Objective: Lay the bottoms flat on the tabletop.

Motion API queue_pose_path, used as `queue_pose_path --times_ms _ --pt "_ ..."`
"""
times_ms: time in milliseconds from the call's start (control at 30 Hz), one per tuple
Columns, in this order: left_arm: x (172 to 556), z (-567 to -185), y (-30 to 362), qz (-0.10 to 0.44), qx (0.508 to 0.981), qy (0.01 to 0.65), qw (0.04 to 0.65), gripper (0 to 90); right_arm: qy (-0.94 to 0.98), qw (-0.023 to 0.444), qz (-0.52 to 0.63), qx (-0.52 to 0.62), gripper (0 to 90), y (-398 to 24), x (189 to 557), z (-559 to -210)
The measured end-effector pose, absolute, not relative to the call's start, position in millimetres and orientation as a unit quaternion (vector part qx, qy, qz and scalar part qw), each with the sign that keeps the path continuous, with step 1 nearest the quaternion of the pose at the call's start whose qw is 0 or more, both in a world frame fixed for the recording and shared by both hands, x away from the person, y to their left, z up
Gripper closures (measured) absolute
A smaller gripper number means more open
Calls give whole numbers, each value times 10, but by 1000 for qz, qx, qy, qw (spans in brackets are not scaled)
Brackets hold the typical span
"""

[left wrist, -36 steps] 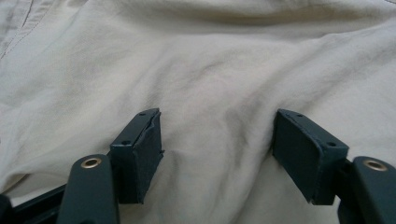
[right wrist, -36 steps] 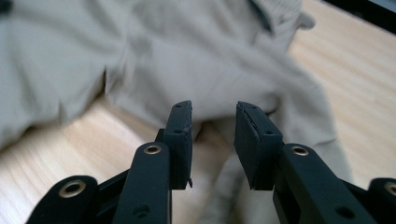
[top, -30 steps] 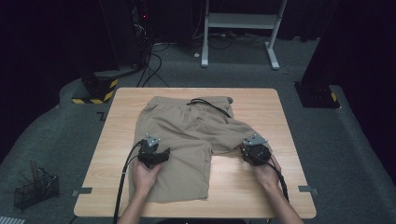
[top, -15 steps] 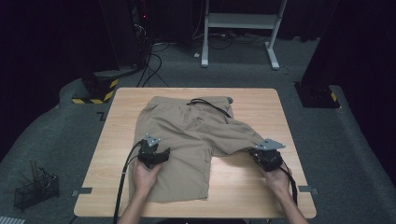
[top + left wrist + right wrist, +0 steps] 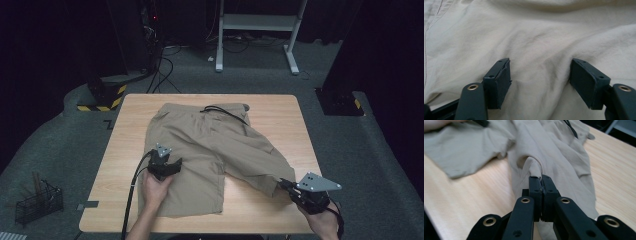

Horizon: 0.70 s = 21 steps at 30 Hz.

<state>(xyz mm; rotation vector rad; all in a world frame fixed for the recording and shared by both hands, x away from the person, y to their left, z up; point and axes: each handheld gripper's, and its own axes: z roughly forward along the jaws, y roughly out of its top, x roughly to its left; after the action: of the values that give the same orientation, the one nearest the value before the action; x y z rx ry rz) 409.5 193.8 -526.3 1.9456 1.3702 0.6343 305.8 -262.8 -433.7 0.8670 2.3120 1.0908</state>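
At the table's five o'clock edge, the right gripper [image 5: 286, 185] has its jaws clamped on the hem of one leg of the tan shorts [image 5: 210, 145], lifting it. At seven o'clock, the left gripper [image 5: 172, 165] rests on the other leg, jaws apart. The shorts spread toward twelve o'clock across the wooden table [image 5: 280, 115].

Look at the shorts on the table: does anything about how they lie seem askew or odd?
Yes. The khaki shorts lie unevenly: one leg rests flat under the open left gripper, while the other leg's hem is pinched in the shut right gripper and stretched toward the table's corner. The black drawstring trails loose across the waistband.
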Motion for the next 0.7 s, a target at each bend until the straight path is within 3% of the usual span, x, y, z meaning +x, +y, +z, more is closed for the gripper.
queue_pose_path --times_ms 133,167,233,333,433,567,700 --pt "4095 -5263 1938 243 745 525 333 326 860 151 350 340 723 -2623 3294 -4643" --pt "4095 -5263 1938 243 745 525 333 326 857 152 357 338 686 -2628 3302 -4675" --pt "4096 -5263 1937 243 745 525 333 326 833 201 394 331 623 -2618 3242 -4596" --pt "4096 -5263 1937 243 745 525 333 327 810 228 441 312 632 -2559 3216 -4368" --pt "4095 -5263 1937 243 745 525 333 326 835 210 429 274 634 -2350 3239 -4303" --pt "4096 -5263 1938 243 744 525 333 326 887 183 341 254 607 -2061 3324 -4589" --pt "4096 -5264 1938 242 744 526 334 326 892 149 305 298 615 -2134 3493 -4905"
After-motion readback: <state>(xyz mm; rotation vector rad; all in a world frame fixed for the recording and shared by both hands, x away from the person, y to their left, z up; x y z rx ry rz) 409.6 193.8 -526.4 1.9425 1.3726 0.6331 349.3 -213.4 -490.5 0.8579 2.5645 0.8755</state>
